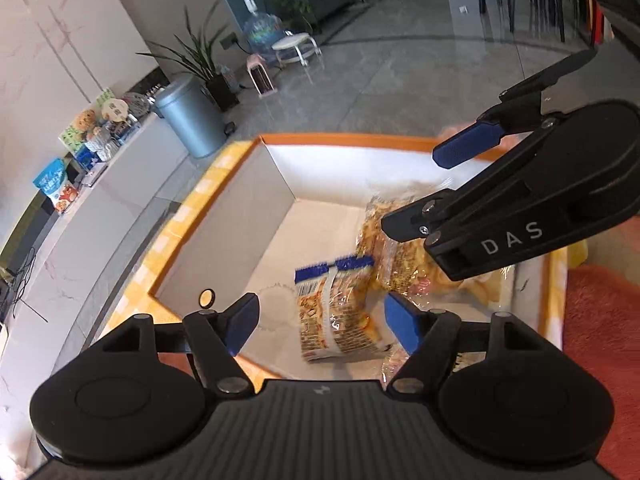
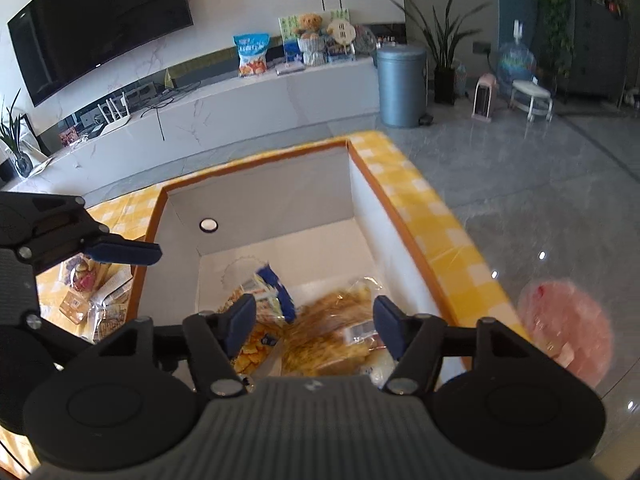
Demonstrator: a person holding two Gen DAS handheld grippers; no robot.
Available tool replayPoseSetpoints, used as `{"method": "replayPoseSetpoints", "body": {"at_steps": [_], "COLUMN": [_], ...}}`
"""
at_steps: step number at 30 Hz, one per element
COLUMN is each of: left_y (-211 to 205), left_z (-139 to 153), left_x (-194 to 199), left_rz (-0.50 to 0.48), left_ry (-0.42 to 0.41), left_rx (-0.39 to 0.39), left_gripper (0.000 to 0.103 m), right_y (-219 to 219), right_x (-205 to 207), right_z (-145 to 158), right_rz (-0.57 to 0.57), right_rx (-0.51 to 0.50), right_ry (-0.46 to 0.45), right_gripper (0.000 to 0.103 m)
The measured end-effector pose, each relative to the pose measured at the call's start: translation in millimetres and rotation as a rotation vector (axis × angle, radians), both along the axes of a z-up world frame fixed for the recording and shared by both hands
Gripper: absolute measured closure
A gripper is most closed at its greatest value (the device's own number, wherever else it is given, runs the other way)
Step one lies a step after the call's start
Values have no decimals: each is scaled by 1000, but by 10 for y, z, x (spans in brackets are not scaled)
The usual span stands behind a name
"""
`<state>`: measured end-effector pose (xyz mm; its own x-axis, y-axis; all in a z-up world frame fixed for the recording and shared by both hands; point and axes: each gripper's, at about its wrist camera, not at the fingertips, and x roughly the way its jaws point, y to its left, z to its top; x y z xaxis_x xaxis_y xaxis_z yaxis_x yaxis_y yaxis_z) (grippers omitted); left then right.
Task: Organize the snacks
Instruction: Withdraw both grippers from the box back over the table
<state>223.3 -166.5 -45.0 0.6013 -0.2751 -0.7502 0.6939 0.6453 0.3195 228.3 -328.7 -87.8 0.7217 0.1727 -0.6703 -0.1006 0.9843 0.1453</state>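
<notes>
Cataloguing the storage box (image 1: 224, 216), white inside with an orange rim, standing on the yellow-checked surface (image 2: 404, 176); we are hovering both tools over it; the left tool (image 1: 320, 326) is standing wide apart, gripping nothing, with the blue-topped snack packet (image 1: 336, 308) lying on the box floor straight below its gap, long axis running away from us; the right tool (image 2: 314, 326) is likewise parted and empty above the clear bag of golden snacks (image 2: 332, 332); more snack packets (image 2: 92, 296) are waiting outside the box, nearer our left hand.
</notes>
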Motion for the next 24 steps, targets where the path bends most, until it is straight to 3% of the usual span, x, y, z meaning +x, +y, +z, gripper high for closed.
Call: {"method": "replayPoseSetpoints", "body": {"at_steps": [6,12,17,24], "left_y": [215,563,863,1366], "left_z": [220,402,433,384], "left_x": [-302,-683,-962,-1219], "left_rz": [79,237,371,582], "left_ry": [-53,-121,-165,-185], "left_rx": [-103,-211,-228,-274], "left_gripper": [16,13,12,12], "right_y": [116,312,569,978], "right_x": [-326,-783,-1130,-1473], "right_z": [203,352,398,315], "right_rz": [37,78,149,185], "right_rx": [-72,-107,-56,-4], "right_ry": [-107,-220,-277,-278], "right_gripper": [35,29,29,29]}}
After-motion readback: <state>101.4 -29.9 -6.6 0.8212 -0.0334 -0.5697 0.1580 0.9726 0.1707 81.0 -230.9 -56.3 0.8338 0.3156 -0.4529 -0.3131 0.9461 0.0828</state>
